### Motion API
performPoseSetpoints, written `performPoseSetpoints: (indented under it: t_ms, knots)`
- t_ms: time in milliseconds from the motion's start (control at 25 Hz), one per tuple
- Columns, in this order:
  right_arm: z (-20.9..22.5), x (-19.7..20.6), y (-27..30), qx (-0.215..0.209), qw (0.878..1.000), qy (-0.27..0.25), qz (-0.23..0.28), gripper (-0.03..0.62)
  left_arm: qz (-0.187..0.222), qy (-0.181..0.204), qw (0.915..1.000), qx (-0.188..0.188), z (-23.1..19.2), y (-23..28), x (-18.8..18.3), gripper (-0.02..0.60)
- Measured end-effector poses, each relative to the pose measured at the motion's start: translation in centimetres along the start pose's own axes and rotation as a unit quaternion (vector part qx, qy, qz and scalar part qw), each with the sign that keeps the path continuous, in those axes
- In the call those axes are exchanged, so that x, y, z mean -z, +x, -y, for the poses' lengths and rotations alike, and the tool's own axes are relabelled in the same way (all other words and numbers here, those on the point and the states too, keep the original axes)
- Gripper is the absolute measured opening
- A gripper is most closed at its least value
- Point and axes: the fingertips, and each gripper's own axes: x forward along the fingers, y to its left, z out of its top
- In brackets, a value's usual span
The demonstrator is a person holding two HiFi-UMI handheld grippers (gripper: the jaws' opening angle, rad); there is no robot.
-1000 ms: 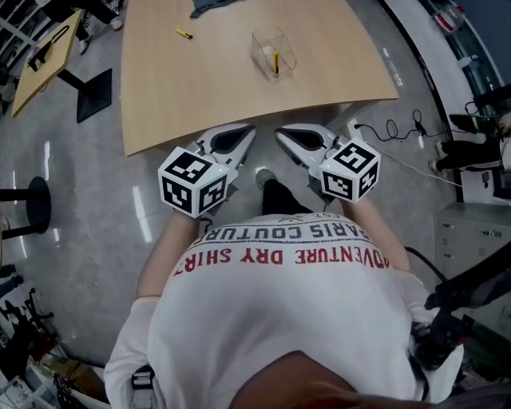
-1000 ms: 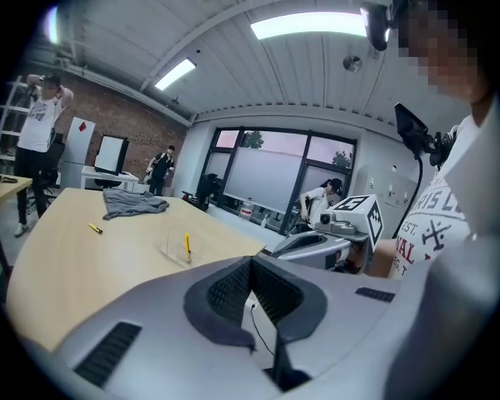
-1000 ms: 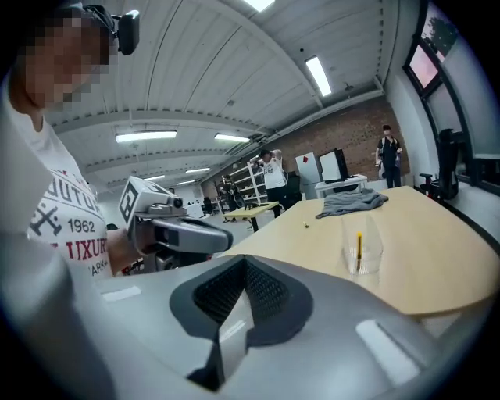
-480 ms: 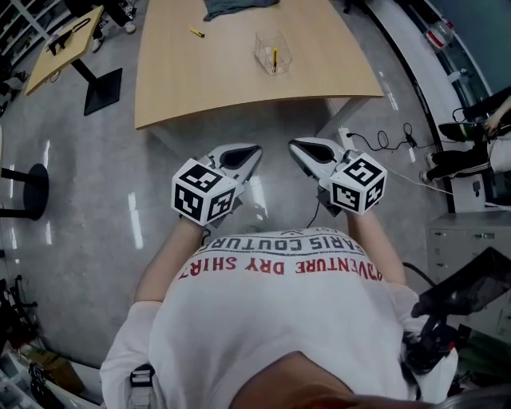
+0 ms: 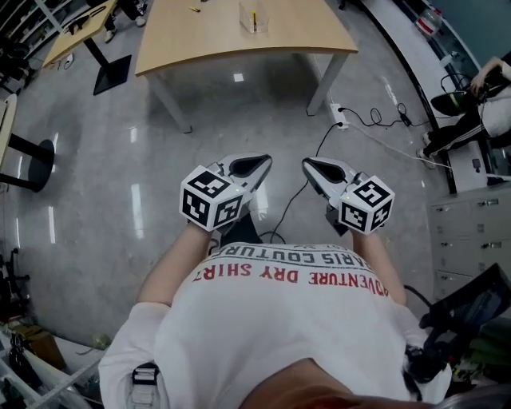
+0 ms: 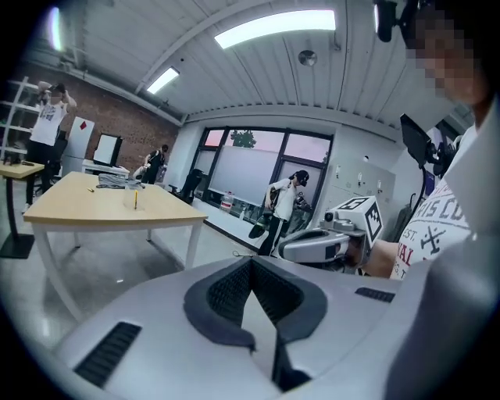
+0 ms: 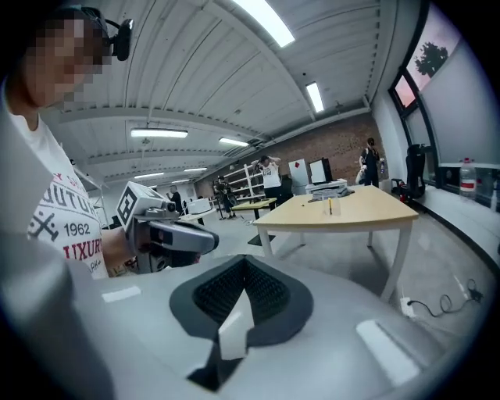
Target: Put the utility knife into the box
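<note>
The clear box (image 5: pixel 254 16) stands far off on the wooden table (image 5: pixel 239 40), with a yellow utility knife (image 5: pixel 255 19) upright inside it. A second small yellow item (image 5: pixel 194 9) lies on the table to the box's left. The box also shows small in the left gripper view (image 6: pixel 134 200) and the right gripper view (image 7: pixel 330 206). My left gripper (image 5: pixel 265 162) and right gripper (image 5: pixel 307 164) are held side by side before the person's chest, over the floor and well short of the table. Both are shut with nothing between the jaws.
A power strip (image 5: pixel 338 118) and black cables lie on the grey floor near the table leg. A second table (image 5: pixel 80 32) and a black stand base (image 5: pixel 116 73) are at the left. Grey cabinets (image 5: pixel 471 232) stand at the right. People (image 6: pixel 285 205) stand in the background.
The person has backed away from the table, so it has slid to the top of the head view. Both grippers stayed shut and empty, now over bare floor.
</note>
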Motion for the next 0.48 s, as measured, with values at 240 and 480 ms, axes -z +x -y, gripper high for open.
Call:
performPoseSetpoints:
  t_ms: [240, 480]
  knots:
    - [-10.3, 2.6, -10.6, -0.012, 1.000, -0.015, 0.014, 0.002, -0.003, -0.004, 1.0000, -0.002, 13.2, -6.1, 3.1, 0.002]
    - [-17.2, 2.9, -15.2, -0.041, 0.999, -0.028, 0.023, 0.002, 0.017, 0.034, 0.9991, -0.022, 20.3, -10.6, 2.8, 0.002]
